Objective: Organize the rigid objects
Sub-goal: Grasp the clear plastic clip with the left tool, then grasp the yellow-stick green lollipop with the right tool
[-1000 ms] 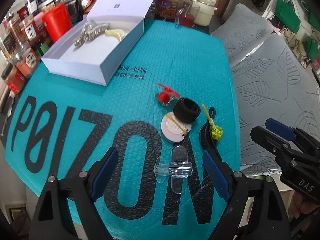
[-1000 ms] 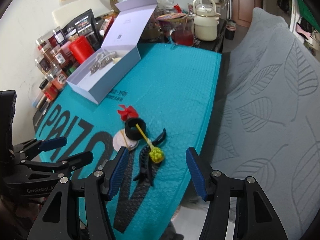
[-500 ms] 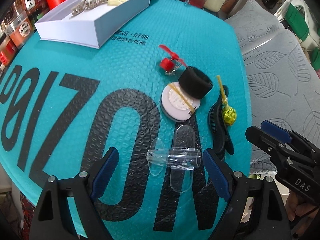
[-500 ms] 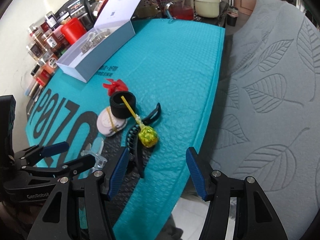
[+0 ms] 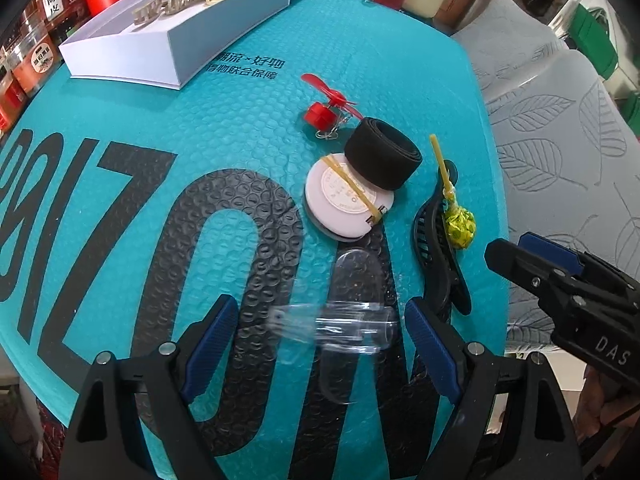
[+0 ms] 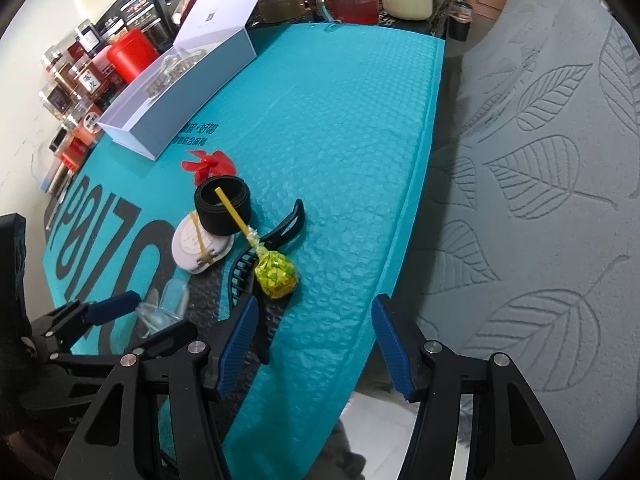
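Lowered since a second ago, both grippers, with the clutter grown larger in each view. Left gripper (image 5: 316, 344) now straddling the clear plastic clip (image 5: 340, 328) on the teal bubble mailer (image 5: 200, 140); jaws wide apart, pads clear of the clip on either side, nothing gripped. Right gripper (image 6: 314, 344) poised near the mailer's edge, jaws about half open and empty, left pad just over the tail of the black hair claw (image 6: 248, 280). Same gripper seen at 3 o'clock in the left wrist view, tips just past the mailer's edge.

In the left wrist view, from the clear clip: at 12 o'clock, white round compact (image 5: 344, 204) bound with a yellow rubber band; beyond it, black rolled band (image 5: 382, 160) leaning on the compact's far rim; farther on toward 12 o'clock, red propeller toy (image 5: 328, 108). At 1 o'clock, black hair claw with a yellow-wrapped lollipop (image 5: 460, 224) lying across it, stick pointing to 12.

At 10 o'clock, far off, open white box (image 5: 180, 44) on the mailer's far corner, holding a pale hair claw (image 5: 176, 0) and a cream piece, too small to tell. Red canister (image 6: 132, 60) and jars packed beside the box. Grey leaf-patterned cushion (image 6: 540, 160) at 3 o'clock of the mailer.
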Demonstrator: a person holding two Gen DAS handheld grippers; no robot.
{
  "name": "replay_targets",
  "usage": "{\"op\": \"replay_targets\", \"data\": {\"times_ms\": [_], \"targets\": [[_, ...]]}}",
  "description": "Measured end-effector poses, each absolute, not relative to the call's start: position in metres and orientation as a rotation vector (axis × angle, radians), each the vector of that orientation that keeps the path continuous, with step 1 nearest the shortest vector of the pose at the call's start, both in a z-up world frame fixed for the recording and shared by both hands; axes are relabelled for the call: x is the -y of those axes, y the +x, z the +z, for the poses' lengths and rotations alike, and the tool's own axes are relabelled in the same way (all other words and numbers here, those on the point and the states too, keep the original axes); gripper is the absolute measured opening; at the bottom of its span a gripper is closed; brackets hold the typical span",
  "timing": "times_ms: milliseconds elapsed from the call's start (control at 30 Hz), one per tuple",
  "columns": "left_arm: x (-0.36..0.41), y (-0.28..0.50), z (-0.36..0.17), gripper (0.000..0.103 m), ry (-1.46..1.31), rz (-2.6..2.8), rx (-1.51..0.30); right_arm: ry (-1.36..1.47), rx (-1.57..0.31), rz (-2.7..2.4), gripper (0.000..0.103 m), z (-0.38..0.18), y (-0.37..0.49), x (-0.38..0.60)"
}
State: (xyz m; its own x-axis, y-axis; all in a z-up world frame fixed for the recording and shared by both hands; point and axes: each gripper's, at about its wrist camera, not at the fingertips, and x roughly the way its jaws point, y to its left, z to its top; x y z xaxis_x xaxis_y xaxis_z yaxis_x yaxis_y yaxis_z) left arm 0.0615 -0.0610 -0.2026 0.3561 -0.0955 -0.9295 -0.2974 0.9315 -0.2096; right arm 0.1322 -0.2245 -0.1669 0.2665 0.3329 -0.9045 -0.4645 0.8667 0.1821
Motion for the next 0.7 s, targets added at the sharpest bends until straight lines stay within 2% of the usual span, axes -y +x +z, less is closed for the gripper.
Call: {"op": "replay_targets", "data": {"times_ms": [200,233,300,367,700], "targets": [[0.069,0.066,-0.204,0.084,-0.343,0.145,-1.21,-0.121,-1.194,0.525,0.059,-0.17,0.137,0.228],[0.069,0.066,-0.205,0.08,-0.332,0.151,-1.21,-0.12,-1.196,0.526,0.059,-0.17,0.138,0.228],[0.074,0.069,-0.203,0.065,-0.297,0.18,-1.208,-0.119,-1.198,0.528,0.059,-0.17,0.138,0.227],[0.073,0.069,-0.201,0.058,-0.278,0.185,-1.198,-0.118,-1.2,0.533,0.06,-0.171,0.137,0.227],[0.053,0.067,-0.192,0.059,-0.334,0.172,-1.19,-0.076,-1.218,0.556,0.059,-0.173,0.134,0.221]]}}
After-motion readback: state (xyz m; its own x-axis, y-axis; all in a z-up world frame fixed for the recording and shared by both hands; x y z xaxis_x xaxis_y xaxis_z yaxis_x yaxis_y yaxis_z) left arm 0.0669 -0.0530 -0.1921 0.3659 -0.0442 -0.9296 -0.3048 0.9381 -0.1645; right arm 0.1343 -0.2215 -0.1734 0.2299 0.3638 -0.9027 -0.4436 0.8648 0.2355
